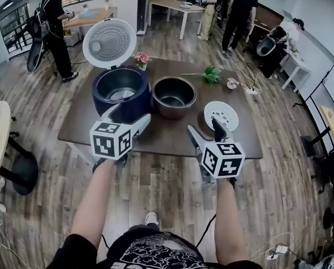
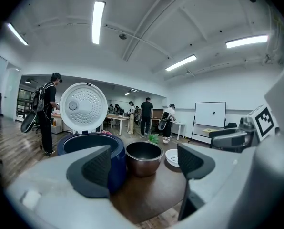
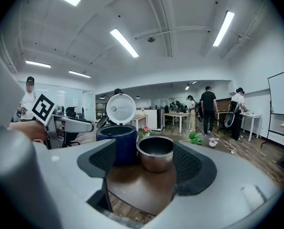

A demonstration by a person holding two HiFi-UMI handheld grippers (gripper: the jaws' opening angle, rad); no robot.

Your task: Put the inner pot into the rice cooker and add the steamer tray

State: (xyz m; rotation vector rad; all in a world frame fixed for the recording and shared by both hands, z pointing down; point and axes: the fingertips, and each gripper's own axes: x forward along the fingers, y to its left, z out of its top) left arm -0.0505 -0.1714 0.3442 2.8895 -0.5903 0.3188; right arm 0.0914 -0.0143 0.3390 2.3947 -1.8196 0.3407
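Pot (image 1: 173, 98) beside open rice cooker (image 1: 140, 97)

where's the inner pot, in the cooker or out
Out: the inner pot stands on the table beside the rice cooker.

The left tool (image 1: 125, 117) and the right tool (image 1: 207, 132) share one build: pale grey-white moulded shells that end in two broad prongs. Each prong is faced with a dark, finely ribbed pad (image 2: 96, 168). Each tool carries a white cube (image 1: 111, 140) printed with black square markers on its sides. A thin black cable (image 1: 205, 232) runs beside the right forearm. The person wears a black short-sleeved shirt (image 1: 150, 255) with a white swirling print on the chest, and a white shoe (image 1: 151, 218).
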